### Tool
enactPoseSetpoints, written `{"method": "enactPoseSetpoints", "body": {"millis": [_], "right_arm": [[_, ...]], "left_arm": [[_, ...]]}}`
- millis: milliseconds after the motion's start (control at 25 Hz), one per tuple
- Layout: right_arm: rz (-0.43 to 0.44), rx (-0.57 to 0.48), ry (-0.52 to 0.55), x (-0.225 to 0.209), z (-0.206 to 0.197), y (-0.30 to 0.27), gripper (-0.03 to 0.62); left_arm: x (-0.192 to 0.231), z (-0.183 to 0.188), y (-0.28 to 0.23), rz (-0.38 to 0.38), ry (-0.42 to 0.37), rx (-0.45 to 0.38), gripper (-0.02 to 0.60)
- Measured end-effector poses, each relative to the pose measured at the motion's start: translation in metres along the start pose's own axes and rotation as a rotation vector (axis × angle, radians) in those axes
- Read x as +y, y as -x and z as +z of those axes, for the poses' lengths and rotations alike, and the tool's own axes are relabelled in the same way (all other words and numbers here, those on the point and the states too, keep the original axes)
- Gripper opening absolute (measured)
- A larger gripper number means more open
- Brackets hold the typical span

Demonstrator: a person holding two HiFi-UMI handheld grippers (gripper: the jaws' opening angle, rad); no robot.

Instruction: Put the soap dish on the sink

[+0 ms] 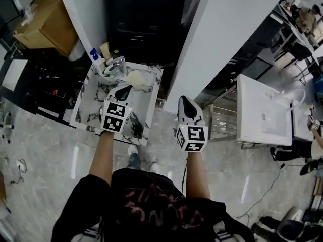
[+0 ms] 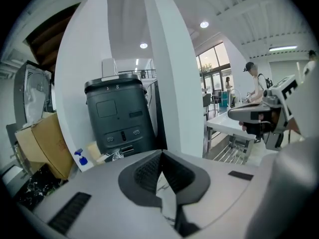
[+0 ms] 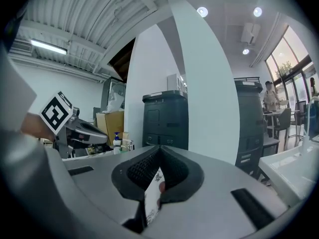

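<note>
A cream round soap dish (image 1: 136,78) rests on the back rim of the marble sink (image 1: 83,102), just right of the chrome faucet (image 1: 117,64). My left gripper (image 1: 122,89) hovers over the basin in front of the dish, apart from it. Its jaws (image 2: 161,153) are shut with nothing between them. My right gripper (image 1: 187,101) is off the sink's right side, over the floor, and its jaws (image 3: 160,148) also meet at the tips and hold nothing. Neither gripper view shows the dish.
A blue-capped bottle (image 1: 96,58) stands at the sink's back left corner. Behind the sink are a dark machine (image 1: 141,14) and a white pillar (image 1: 222,34). A cardboard box (image 1: 43,21) sits far left. A white basin (image 1: 265,117) on a metal rack (image 1: 222,122) stands right.
</note>
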State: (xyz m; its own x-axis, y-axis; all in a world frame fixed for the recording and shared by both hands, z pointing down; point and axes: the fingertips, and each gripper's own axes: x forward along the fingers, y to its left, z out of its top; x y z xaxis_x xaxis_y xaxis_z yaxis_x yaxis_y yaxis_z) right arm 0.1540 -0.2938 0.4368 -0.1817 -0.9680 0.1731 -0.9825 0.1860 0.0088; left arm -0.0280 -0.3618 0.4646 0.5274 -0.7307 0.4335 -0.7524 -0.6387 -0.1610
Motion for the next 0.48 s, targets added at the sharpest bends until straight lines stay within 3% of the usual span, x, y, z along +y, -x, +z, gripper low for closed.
{"method": "enactPoseSetpoints", "body": {"millis": [280,480], "right_arm": [[0.017,-0.025,-0.010,0.004,0.007,0.020,0.014],[0.032,-0.037,-0.006,0.008,0.013,0.034,0.014]], "left_arm": [[-0.008,0.036,0.057,0.061,-0.017,-0.114,0.014],[-0.009,0.048,0.097,0.114,0.069,-0.234,0.014]]}}
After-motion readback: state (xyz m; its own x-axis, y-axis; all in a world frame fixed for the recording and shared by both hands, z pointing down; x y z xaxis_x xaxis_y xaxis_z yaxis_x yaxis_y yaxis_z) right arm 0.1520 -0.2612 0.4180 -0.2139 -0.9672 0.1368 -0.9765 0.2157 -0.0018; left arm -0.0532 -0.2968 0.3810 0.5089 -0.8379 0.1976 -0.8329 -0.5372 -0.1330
